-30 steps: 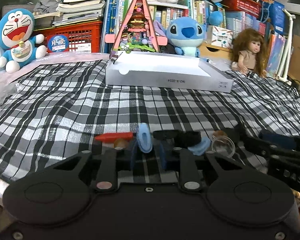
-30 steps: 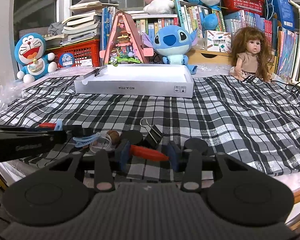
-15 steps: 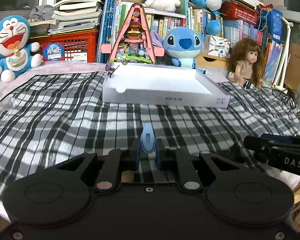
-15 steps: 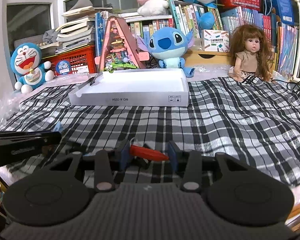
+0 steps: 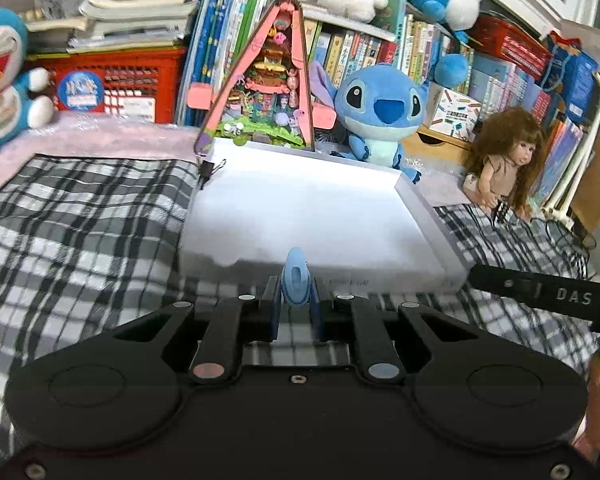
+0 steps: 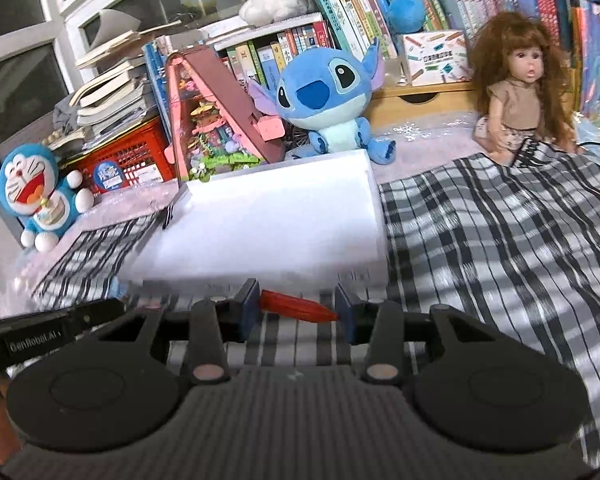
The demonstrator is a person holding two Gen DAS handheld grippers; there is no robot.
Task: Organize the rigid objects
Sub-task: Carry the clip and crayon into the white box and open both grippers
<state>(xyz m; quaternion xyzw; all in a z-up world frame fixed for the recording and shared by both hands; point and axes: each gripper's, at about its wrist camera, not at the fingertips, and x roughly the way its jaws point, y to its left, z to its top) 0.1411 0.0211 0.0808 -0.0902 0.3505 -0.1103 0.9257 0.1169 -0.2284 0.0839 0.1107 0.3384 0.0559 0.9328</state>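
My left gripper (image 5: 296, 304) is shut on a small light-blue oval clip (image 5: 296, 278), held upright above the plaid cloth just before the front wall of the white shallow box (image 5: 420, 204). My right gripper (image 6: 298, 308) is shut on a red pointed piece (image 6: 296, 305) lying crosswise between its pads, also just before the white box (image 6: 376, 216). A black binder clip (image 5: 211, 169) sits on the box's far left corner. The other small objects on the cloth are out of view.
The plaid cloth (image 5: 80, 224) covers the table. Behind the box stand a pink triangular toy house (image 5: 266, 80), a Stitch plush (image 5: 380, 108), a doll (image 5: 504, 160), a Doraemon plush (image 6: 36, 192), a red crate and bookshelves. The right gripper's arm (image 5: 548, 296) shows at right.
Both grippers lifted their objects off the cloth and moved forward toward the white box, which now looms much closer. The pile of small objects dropped out of view.
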